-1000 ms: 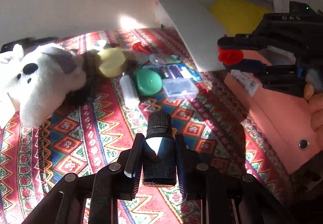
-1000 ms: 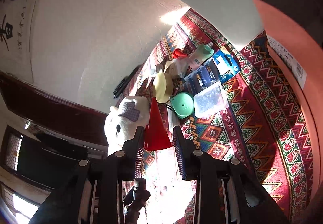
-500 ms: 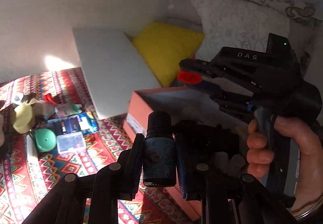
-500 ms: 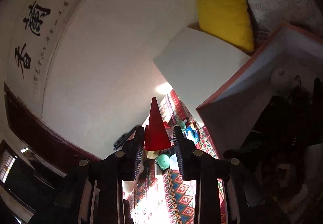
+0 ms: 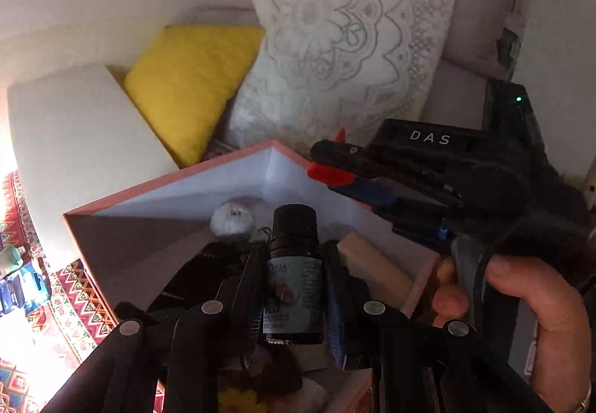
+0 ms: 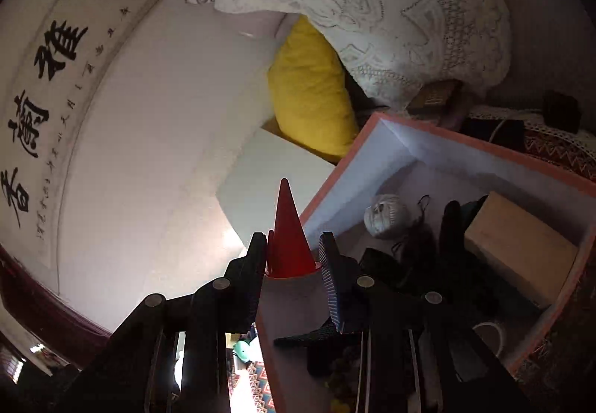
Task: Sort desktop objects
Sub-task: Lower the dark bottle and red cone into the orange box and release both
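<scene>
My left gripper [image 5: 294, 297] is shut on a small dark bottle [image 5: 293, 275] with a black cap, held upright over the open pink box [image 5: 167, 178]. My right gripper [image 6: 294, 256] is shut on a red cone [image 6: 288, 230], tip up, at the box's near-left rim [image 6: 335, 171]. In the left wrist view the right gripper [image 5: 327, 167] hangs over the box's far corner with the cone's red base between its fingers, a hand [image 5: 529, 305] on its handle. Inside the box lie a grey ball [image 5: 232, 217], a tan block [image 6: 517, 249] and dark items.
A white slab [image 5: 74, 137], a yellow cushion [image 5: 190, 81] and a lace pillow [image 5: 346, 37] stand behind the box. The patterned cloth [image 5: 63, 297] with blue and green items [image 5: 15, 286] lies at the far left. A calligraphy scroll [image 6: 48, 78] hangs on the wall.
Both grippers have swung right, away from the cluttered cloth, and come in over the pink box, each still holding its object. The box interior now fills both views.
</scene>
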`<state>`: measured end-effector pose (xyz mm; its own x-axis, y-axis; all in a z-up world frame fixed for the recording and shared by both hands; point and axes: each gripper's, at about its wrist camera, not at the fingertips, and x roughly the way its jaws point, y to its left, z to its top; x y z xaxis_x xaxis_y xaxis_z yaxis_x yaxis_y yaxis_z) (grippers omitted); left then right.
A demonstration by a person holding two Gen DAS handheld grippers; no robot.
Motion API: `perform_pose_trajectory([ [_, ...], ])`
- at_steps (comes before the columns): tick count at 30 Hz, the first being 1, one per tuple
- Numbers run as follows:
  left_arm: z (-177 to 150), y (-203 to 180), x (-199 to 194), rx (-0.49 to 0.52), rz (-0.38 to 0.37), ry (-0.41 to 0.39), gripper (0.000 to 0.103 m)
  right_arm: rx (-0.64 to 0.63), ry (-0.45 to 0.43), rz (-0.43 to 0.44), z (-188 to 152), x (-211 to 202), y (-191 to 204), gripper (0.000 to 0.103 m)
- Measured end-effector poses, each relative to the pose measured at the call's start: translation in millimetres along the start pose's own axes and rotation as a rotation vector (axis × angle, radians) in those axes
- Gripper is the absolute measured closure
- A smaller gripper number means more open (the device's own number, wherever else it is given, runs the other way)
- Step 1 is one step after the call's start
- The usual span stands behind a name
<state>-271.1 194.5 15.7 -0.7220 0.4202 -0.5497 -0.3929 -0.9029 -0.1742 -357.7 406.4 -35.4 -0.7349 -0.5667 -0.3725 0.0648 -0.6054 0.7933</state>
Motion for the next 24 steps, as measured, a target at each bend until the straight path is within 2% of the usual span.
perform_pose_trajectory([
  [1, 0, -1, 4, -0.002, -0.002, 0.007, 0.062, -0.008, 0.005, -0.021, 1, 1, -2, 0.067],
  [2, -1, -1, 7, -0.01, -0.009, 0.015, 0.047, -0.019, 0.01, -0.046, 2, 2, -4, 0.057],
  [3, -2, 1, 7, -0.019, -0.018, 0.012, 0.017, -0.034, 0.012, -0.081, 1, 5, -4, 0.034],
  [4, -4, 3, 5, -0.029, -0.027, 0.003, 0.005, -0.045, 0.011, -0.114, 0, 7, -5, 0.022],
  [5, -7, 6, 3, -0.036, -0.032, -0.01, 0.004, -0.046, 0.002, -0.133, -2, 8, -5, 0.011],
  [15, -24, 63, -23, -0.176, 0.044, -0.038, 0.004, -0.087, -0.001, -0.15, -19, 24, 22, 0.011],
  [21, -54, 121, -55, -0.274, 0.149, -0.055, 0.004, -0.175, 0.02, -0.141, -46, 45, 65, 0.011],
  [24, -78, 160, -73, -0.333, 0.245, -0.061, 0.004, -0.282, 0.044, -0.131, -72, 63, 101, 0.01],
])
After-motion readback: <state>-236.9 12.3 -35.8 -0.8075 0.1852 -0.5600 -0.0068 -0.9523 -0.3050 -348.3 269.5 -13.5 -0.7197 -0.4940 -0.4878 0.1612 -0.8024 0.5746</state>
